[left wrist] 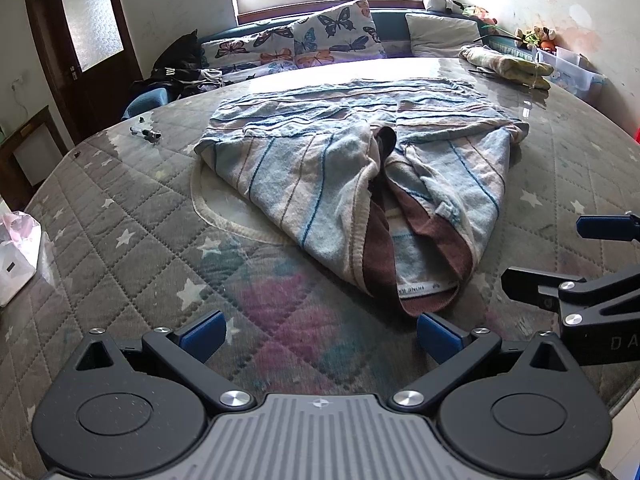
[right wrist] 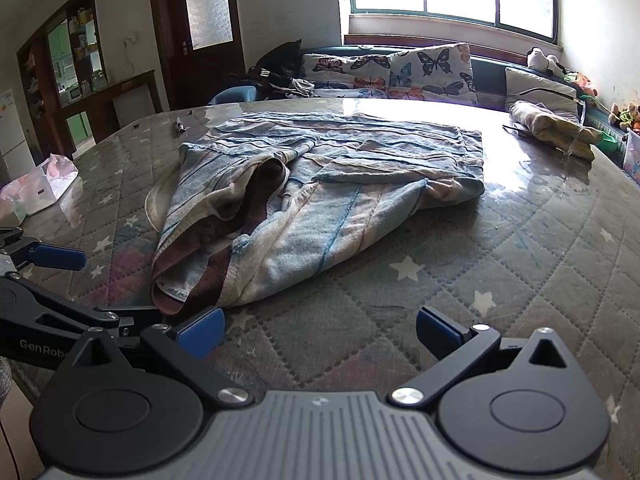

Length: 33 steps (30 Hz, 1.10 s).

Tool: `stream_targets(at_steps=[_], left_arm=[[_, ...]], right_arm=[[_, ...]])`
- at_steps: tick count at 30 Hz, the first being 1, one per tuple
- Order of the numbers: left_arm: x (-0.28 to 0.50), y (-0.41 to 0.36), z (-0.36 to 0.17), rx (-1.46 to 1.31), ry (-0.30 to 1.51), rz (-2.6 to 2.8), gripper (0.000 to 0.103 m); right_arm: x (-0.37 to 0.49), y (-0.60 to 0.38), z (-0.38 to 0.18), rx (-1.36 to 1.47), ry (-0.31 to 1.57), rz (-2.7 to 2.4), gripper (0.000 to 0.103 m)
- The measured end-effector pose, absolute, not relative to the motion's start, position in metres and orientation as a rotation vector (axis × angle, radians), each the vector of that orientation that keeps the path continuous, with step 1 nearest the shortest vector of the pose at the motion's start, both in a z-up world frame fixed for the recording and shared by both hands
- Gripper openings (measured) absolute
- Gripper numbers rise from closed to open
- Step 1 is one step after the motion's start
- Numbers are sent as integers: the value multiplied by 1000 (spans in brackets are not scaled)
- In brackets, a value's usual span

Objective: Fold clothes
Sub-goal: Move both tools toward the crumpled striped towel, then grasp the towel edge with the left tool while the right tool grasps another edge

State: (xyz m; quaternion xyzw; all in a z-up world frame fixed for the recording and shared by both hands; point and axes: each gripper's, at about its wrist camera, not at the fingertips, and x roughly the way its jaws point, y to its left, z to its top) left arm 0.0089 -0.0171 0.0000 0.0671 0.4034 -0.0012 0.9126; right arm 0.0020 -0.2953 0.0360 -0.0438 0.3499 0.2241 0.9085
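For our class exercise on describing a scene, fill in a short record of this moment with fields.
surface: quilted star-print table cover under clear sheeting
garment: striped blue sweater, partly folded, brown collar toward the cameras
left tongs: open, empty, short of the collar
right tongs: open, empty, near the garment's front edge
far side: butterfly cushions, window behind
left edge: white bag

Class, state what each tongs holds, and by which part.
Nothing: left tongs and right tongs are open, short of the striped garment.
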Motion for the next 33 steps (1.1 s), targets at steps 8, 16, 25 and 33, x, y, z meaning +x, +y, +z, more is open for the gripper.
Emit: stream_targets(at_steps=[8,16,25,33], left_arm=[[23,-12,7,139,818,-3,103],[41,-7,17,138,799,-11,103],[72,-6,32,128,757,-15,103],[117,-8,51,96,682,-34,94]], right_arm=[[17,-290,39,-94,722,473,103],[35,-284,47,-105,704,475,102],[64,-286,55,-69,712,463,93],[99,-288,62,-33,719,431,83]])
